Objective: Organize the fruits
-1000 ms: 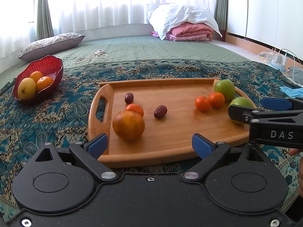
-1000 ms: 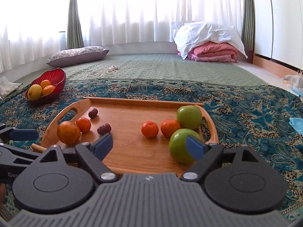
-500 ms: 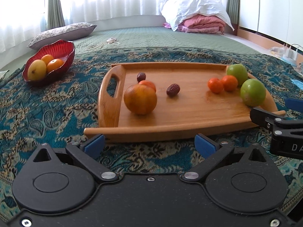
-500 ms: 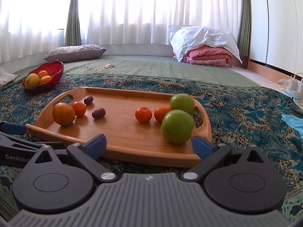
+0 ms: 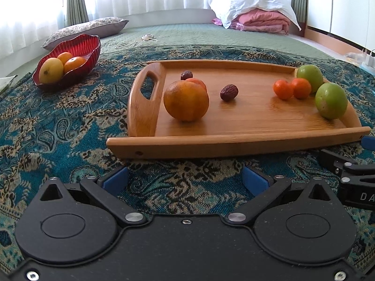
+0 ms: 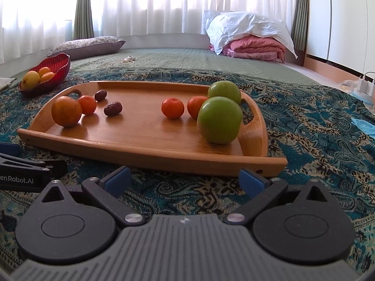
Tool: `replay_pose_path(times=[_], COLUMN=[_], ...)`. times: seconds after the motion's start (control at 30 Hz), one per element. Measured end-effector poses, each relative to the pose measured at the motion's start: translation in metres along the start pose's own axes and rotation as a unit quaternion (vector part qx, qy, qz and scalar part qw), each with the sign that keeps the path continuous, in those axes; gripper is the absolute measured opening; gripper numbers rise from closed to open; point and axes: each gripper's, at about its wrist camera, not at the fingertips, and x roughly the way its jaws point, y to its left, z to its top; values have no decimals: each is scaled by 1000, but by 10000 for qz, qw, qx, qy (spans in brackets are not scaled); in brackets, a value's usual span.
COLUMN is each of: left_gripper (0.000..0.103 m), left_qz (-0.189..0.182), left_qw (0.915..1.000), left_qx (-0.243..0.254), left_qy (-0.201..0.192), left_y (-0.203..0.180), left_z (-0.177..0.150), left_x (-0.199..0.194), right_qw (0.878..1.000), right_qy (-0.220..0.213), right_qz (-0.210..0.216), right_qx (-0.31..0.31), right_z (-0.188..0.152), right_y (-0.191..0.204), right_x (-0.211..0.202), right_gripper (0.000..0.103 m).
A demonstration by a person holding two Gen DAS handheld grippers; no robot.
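Observation:
A wooden tray (image 5: 234, 138) (image 6: 150, 149) lies on the patterned cloth. It holds a large orange (image 5: 185, 100) (image 6: 66, 110), small tangerines (image 5: 283, 89) (image 6: 172, 108), two dates (image 5: 229, 92) (image 6: 113, 108) and two green apples (image 5: 331, 100) (image 6: 219, 120). A red bowl (image 5: 77, 49) (image 6: 57, 69) with a yellow fruit and oranges stands at the far left. My left gripper (image 5: 185, 179) is open and empty, just in front of the tray. My right gripper (image 6: 185, 179) is open and empty, in front of the tray's right half.
The teal patterned cloth (image 5: 58, 121) covers a green mat. A pillow (image 5: 86, 29) and folded bedding (image 5: 253, 11) lie at the back. Scissors and cord (image 5: 145, 38) lie behind the tray. A charger (image 6: 365, 86) sits at the far right.
Both grippers have pulled back from over the tray to the cloth in front of it. Both stay open. The fruits have not moved.

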Motion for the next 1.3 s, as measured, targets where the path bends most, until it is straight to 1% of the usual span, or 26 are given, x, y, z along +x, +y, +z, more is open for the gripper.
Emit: replay_pose_path(times=[0.13, 0.43, 0.67, 0.97, 1.3], left_gripper=[103, 103, 103, 103, 103], left_qz=[-12, -138, -91, -146, -87], left_qw=[10000, 9999, 9999, 9997, 9999], left_qx=[-6, -92, -62, -151, -104], left_qy=[15, 46, 39, 87, 37], left_y=[0, 4, 3, 6, 3], left_z=[0, -2, -3, -2, -4], left_x=[2, 7, 8, 9, 9], right_qw=[9998, 9994, 9995, 9996, 9996], right_qy=[189, 348, 297, 288, 275], right_qz=[-32, -45, -99, -70, -53], right_qx=[30, 46, -17, 7, 24], right_z=[-3, -5, -8, -8, -9], right_y=[0, 1, 3, 2, 1], right_x=[8, 15, 15, 15, 15], right_gripper=[103, 103, 103, 103, 103])
